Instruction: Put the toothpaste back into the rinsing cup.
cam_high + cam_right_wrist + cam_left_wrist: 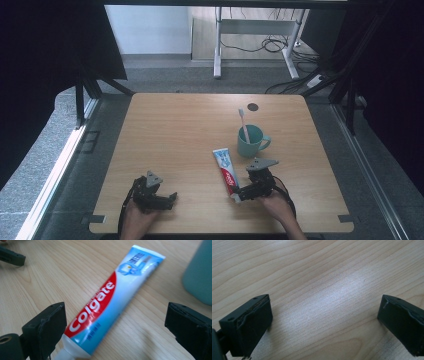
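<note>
- Table [165,130]: light wood-grain top, a dark round hole [252,106] near its far edge; grey floor around it, a white desk frame [260,35] with loose cables beyond.
- Toothpaste tube [225,169]: lay flat on the table, just in front of the teal mug [250,141], which held a toothbrush [243,124].
- Right gripper [115,325]: jaws spread wide, straddling the tube's cap end, gripping nothing.
- Left gripper [324,322]: jaws released over bare wood, well apart from the tube.
</note>
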The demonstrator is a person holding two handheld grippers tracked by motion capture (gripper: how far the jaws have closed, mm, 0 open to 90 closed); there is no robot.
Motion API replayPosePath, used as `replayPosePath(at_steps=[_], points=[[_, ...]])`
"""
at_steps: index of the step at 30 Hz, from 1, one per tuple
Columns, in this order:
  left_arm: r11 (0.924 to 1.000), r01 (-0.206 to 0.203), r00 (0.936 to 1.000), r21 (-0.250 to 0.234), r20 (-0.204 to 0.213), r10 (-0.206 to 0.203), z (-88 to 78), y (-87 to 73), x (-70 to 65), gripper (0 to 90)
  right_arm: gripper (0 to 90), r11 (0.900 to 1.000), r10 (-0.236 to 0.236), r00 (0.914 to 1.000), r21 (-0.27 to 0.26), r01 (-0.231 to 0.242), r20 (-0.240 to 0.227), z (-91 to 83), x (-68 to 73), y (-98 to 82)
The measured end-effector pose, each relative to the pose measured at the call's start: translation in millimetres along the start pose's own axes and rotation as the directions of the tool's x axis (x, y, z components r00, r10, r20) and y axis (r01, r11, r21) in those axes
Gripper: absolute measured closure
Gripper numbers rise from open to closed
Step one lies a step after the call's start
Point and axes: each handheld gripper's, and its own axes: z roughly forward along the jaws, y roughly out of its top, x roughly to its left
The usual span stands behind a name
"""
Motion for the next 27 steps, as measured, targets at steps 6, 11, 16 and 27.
replayPosePath(at_steps=[6,11,16,27], points=[[1.0000,0.000,1.0000,0.000,0.000,0.000,0.0,0.0,0.0,0.0,3.4,0.999,-0.013,0.9998,0.029,0.013,-0.016,16.0,9.8,1.2],[1.0000,0.000,1.0000,0.000,0.000,0.000,0.0,0.0,0.0,0.0,3.4,0.998,-0.029,0.9996,0.060,0.030,-0.004,25.5,13.2,-4.3],[1.0000,0.000,1.0000,0.000,0.000,0.000,0.0,0.0,0.0,0.0,2.3,0.997,-0.022,0.9997,0.073,0.021,0.012,23.3,7.2,-10.1],[1.0000,0.000,1.0000,0.000,0.000,0.000,0.0,0.0,0.0,0.0,2.1,0.996,0.002,0.9966,0.089,-0.009,0.082,4.0,-20.8,-20.3]])
